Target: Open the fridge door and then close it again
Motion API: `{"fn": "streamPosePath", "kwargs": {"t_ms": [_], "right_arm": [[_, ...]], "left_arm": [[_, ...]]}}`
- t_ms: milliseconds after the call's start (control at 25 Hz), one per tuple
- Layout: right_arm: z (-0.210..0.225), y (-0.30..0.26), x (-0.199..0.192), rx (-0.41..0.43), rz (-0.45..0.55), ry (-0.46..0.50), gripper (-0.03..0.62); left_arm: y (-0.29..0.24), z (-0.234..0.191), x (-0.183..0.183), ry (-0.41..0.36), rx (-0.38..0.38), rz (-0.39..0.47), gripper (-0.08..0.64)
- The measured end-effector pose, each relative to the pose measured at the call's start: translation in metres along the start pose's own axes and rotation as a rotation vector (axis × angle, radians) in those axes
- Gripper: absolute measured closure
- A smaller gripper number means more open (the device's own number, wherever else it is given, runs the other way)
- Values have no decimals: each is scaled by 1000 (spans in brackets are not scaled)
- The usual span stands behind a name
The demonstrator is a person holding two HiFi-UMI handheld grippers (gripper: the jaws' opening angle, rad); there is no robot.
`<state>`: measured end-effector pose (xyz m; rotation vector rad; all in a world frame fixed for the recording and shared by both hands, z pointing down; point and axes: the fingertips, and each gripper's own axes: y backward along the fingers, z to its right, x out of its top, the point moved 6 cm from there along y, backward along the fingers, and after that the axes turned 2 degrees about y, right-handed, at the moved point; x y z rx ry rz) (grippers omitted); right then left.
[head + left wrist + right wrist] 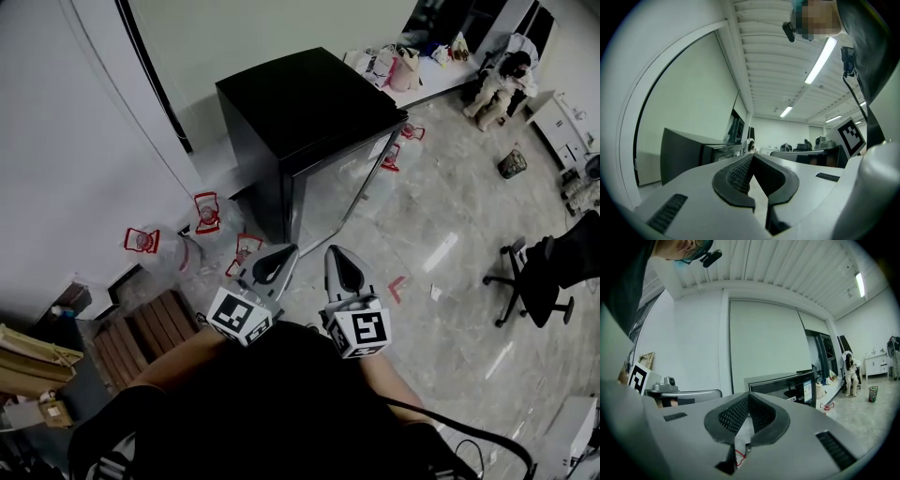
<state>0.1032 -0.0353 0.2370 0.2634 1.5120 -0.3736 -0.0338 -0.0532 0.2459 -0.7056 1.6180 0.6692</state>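
A small black fridge stands on the floor ahead of me, its glossy door facing front right and lying flush with the cabinet. Both grippers hang close together in front of it, apart from the door. My left gripper is shut with nothing in it, its fingertips meeting in the left gripper view, where the fridge shows at the left. My right gripper is also shut and holds nothing; the fridge lies just beyond its tips.
Several water jugs with red caps crowd the floor left of the fridge, more at its right. A wooden pallet lies at lower left. An office chair stands right. A seated person and a cluttered table are far back.
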Motion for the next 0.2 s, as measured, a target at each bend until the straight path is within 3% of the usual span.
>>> {"fn": "streamPosePath", "kwargs": {"t_ms": [200], "right_arm": [[-9,2,6,3,3,7,577]], "left_arm": [[6,-1,7,-13,4,1,552]]}}
